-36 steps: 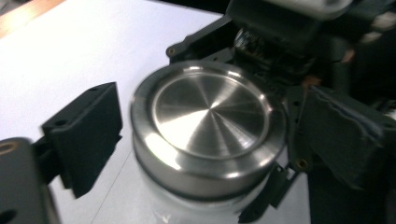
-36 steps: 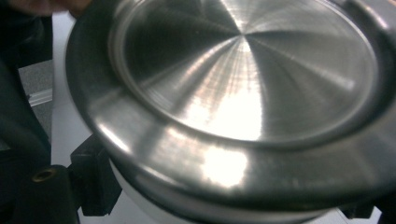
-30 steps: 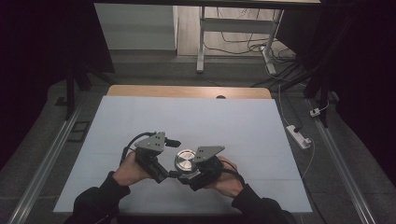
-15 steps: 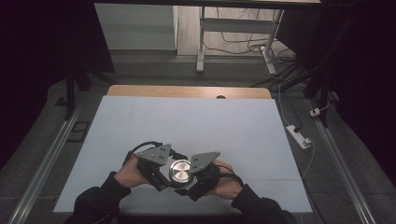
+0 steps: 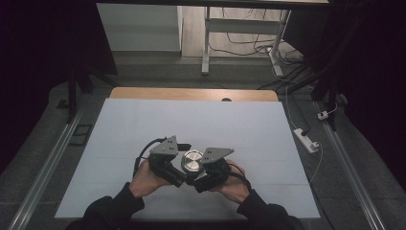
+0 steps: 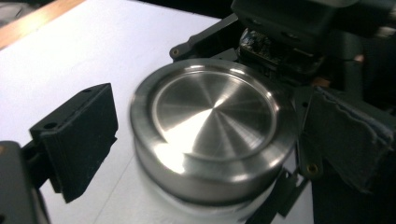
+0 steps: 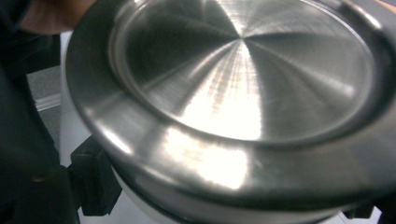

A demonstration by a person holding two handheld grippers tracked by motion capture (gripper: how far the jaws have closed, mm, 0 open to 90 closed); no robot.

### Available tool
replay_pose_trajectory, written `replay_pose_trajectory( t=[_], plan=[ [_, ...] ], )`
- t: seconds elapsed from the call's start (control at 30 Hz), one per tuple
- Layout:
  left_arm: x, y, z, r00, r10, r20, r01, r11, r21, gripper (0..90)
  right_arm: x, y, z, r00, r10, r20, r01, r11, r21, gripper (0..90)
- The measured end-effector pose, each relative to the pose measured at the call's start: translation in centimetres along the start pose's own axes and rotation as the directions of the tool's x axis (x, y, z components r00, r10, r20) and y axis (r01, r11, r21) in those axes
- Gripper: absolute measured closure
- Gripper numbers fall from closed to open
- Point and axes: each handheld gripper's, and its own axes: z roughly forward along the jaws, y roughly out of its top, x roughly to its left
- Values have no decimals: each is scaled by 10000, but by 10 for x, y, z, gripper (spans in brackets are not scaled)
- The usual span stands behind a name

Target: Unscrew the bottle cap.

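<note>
We count one round metal tin, two claws, two hands. The tin sits low on the white worktop, between the claws. Left claw is spread, tin between its jaws, near jaw clear of it. Right claw is just beside the tin; we cannot tell its jaw state.

Left gripper and right gripper — angled inward, close.

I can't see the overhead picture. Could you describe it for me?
A person's two hands each hold a black claw, left and right, flanking a round metal lid near the front of a white table. Cables lie on the floor beyond.
</note>
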Motion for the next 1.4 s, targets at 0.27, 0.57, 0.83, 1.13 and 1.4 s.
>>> replay_pose_trajectory(
  t=[0.27,0.57,0.83,1.13,1.4],
  plan=[
    [4,-2,-13,9830,1508,1049,-1612,9820,983,66,5,0,3,9954,-548,-791,559,9984,116,145],
    [-3,-6,-5,9618,1967,1906,-2203,9690,1117,183,17,0,6,9739,-1536,-1673,1616,9862,355,145],
    [-7,0,-1,9966,819,-81,-814,9952,551,189,5,-1,4,9967,-511,-627,527,9983,247,145],
    [-6,3,-7,9987,430,-271,-420,9985,340,189,3,-2,3,9990,-269,-354,277,9994,226,145],
    [-6,3,-13,9991,403,-152,-398,9987,319,189,0,-2,2,9996,-192,-220,196,9996,184,145]
  ],
)
